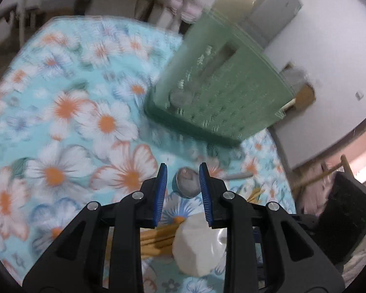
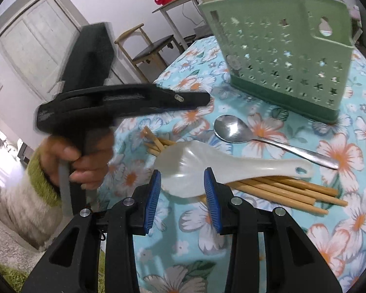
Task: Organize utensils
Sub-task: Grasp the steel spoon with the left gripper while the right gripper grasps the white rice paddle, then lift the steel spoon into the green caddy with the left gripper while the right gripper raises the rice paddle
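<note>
Utensils lie loose on the table [image 2: 292, 256], which carries a blue floral cloth. In the right wrist view a steel spoon [image 2: 231, 128] rests at centre, bowl up, handle running toward the right edge. Just below it lies a white ladle [image 2: 207, 168], its bowl at centre frame, its handle pointing right. The ladle lies across a bundle of chopsticks [image 2: 292, 191], whose ends show on both sides of it. A green perforated holder [image 2: 280, 48] stands upright at upper right, apart from the loose items.

The right gripper [image 2: 183, 189] hovers over the ladle bowl, jaws part open, nothing gripped.

The left gripper [image 1: 183, 193], held by a hand [image 2: 80, 161] at left of the right wrist view, shows jaws part open and empty; the spoon appears between them in the blurred left wrist view.
</note>
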Tool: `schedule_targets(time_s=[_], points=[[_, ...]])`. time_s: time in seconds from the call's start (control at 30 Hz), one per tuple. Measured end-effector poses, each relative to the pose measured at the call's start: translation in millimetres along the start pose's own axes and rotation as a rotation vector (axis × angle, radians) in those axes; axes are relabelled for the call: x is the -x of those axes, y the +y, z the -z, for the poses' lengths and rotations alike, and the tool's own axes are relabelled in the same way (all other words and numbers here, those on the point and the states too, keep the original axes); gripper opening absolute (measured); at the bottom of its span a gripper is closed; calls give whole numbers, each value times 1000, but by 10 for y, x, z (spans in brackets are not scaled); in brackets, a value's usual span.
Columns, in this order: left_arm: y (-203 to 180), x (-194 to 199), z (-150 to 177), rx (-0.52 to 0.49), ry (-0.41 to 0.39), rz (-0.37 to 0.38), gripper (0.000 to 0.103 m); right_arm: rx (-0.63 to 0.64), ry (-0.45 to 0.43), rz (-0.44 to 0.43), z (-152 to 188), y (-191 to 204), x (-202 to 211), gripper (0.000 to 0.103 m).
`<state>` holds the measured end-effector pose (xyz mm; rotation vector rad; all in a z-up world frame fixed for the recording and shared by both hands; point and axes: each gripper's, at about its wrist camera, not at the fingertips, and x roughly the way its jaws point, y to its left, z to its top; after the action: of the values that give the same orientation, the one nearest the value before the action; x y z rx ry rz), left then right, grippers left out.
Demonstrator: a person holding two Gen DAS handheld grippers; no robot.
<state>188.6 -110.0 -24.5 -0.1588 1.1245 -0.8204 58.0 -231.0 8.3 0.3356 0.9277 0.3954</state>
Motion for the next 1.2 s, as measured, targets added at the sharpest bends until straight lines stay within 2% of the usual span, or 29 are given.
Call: schedule_targets(time_s=[0.1,0.17,0.27,0.4,0.5,0.73,0.87,1.2], points=[[49,-238,-59,31,100,-4,23,-7,-15,18,45,-48,92,36],[55,-318,-52,45,132,13,23,-20,-24,26,73,-88,143,36],[17,-366,-34,53,144,11,22,-37,-28,29,110,-131,168,36],[-60,-466,12,50,164,17,14,-46,-19,34,146,-127,116,36],[-100,-499,16,35,153,-4,10,-9,-23,65,150,-36,96,36],[38,-376,12,122,113,54,6,148,-56,185,234,352,77,37],[132,-175,-14,176,56,89,2,230,-66,253,301,539,13,48],[289,344,-5,213,-91,37,1,396,-90,439,396,892,-227,50]])
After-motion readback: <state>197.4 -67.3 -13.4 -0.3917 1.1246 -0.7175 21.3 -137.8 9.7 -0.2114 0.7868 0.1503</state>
